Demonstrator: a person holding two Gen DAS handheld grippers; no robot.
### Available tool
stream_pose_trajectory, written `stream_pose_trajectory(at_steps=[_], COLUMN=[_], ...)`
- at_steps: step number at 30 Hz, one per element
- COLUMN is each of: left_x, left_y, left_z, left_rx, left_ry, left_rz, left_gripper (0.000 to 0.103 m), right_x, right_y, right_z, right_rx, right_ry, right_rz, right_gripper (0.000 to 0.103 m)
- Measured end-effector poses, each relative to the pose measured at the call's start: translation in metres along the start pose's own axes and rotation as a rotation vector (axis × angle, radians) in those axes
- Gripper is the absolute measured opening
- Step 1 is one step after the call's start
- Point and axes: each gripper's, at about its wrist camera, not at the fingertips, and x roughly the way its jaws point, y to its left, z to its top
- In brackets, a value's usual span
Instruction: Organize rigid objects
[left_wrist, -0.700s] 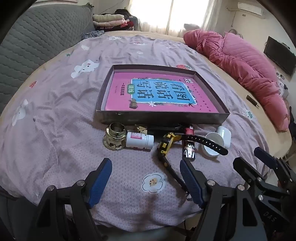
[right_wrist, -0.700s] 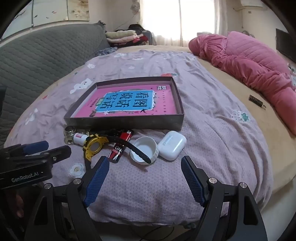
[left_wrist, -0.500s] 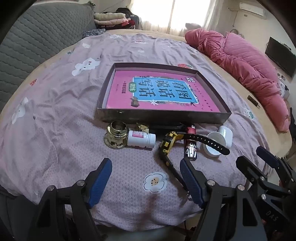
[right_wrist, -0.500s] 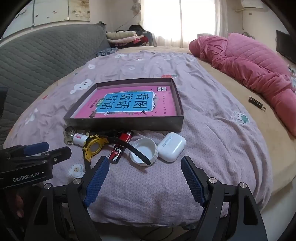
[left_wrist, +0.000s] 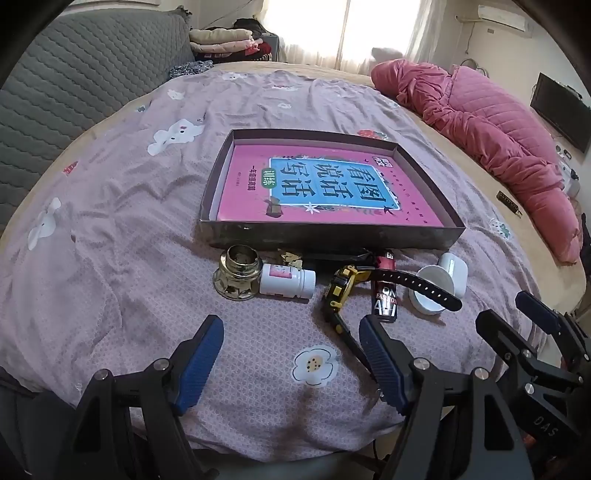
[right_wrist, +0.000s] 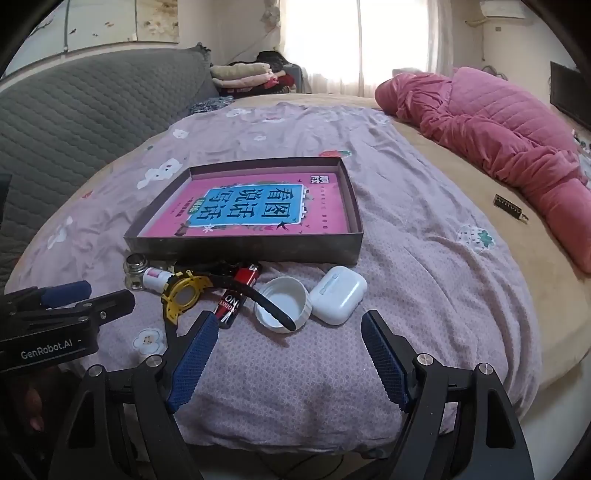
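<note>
Earbud case (right_wrist: 338, 295) shows whole only from the right; both hand-held grippers gape empty.

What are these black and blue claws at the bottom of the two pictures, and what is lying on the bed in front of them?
They are two hand-held grippers; a person carries one in each hand. Each picture comes from a camera on one gripper, looking forward between its two fingers. The left gripper and the right gripper both stand wide open and hold nothing.

On the purple bedsheet lies a shallow dark box with a pink book inside. In front of the box sits a row of small things: a brass cup, a white pill bottle, a yellow and black watch whose strap crosses a white lid, a red and black lighter, and a white earbud case.
</note>
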Motion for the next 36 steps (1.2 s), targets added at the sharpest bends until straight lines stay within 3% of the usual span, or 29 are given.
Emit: stream_pose_trajectory(at_steps=[36], left_x=[0.0005], left_y=[-0.0001], left_z=[0.0013], left_rx=[0.015], left_ry=[-0.002], left_rz=[0.013], left_gripper=[0.075], right_x=[0.0004], right_y=[-0.0026], right_z=[0.0016], right_rx=[0.005], right_ry=[0.000], right_rz=[-0.011], right_gripper=[0.081])
